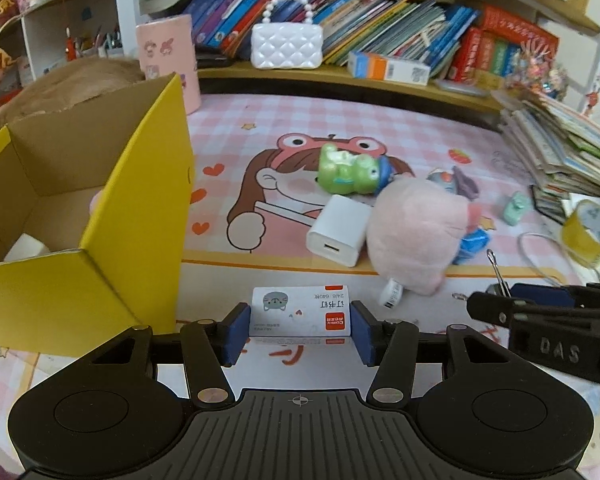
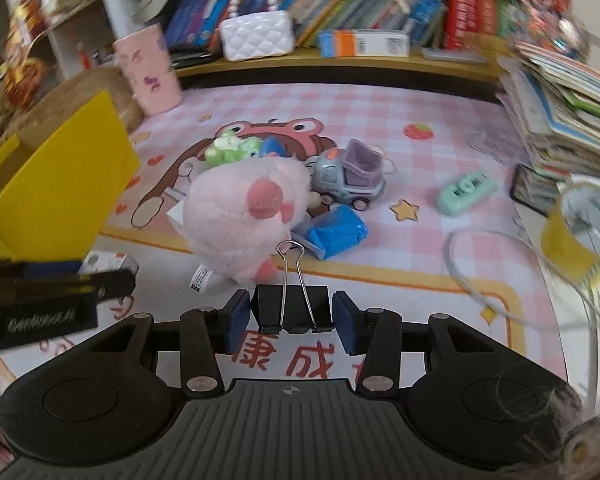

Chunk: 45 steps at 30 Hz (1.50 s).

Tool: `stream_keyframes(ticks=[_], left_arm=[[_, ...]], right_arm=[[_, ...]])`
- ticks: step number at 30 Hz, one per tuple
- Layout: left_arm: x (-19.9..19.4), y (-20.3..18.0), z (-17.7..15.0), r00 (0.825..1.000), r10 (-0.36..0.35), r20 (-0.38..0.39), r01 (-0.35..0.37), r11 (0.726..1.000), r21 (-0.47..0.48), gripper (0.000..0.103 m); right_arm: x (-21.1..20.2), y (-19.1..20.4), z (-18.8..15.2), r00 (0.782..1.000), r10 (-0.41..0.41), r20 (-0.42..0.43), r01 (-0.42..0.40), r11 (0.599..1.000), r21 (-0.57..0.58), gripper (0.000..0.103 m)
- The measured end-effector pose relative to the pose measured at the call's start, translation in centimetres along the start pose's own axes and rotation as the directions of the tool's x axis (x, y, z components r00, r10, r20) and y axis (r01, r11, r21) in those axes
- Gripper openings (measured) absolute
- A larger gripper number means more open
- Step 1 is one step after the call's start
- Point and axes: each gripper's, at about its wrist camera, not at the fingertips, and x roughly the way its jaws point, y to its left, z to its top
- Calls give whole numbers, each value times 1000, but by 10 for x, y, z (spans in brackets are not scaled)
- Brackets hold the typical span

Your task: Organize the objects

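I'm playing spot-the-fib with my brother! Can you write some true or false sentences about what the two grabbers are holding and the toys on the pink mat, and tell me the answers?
1. The left gripper is holding a small white staple box. True.
2. The right gripper is holding the pink plush toy. False: it grips a black binder clip; the plush lies on the mat beyond it.
3. The yellow cardboard box is open at the top. True.
4. The white charger is inside the yellow cardboard box. False: it lies on the mat, touching the plush.
5. The white quilted purse sits on the shelf in front of the books. True.
6. The toy truck is bright red. False: it is grey and purple.
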Motion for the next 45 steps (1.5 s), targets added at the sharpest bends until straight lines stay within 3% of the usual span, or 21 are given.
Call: stream_keyframes(ticks=[15, 32, 45], left_arm=[[-43, 40, -31, 999, -37, 27, 37, 999, -32, 52], [-105, 136, -80, 999, 18, 48, -12, 993, -118, 52], [-144, 191, -114, 996, 66, 55, -58, 990, -130, 52]], right_arm=[[-32, 57, -30, 999, -43, -20, 43, 999, -1, 42], [-52, 166, -69, 999, 14, -29, -16, 996, -91, 42], [-64, 237, -100, 997, 66, -35, -69, 991, -116, 42]])
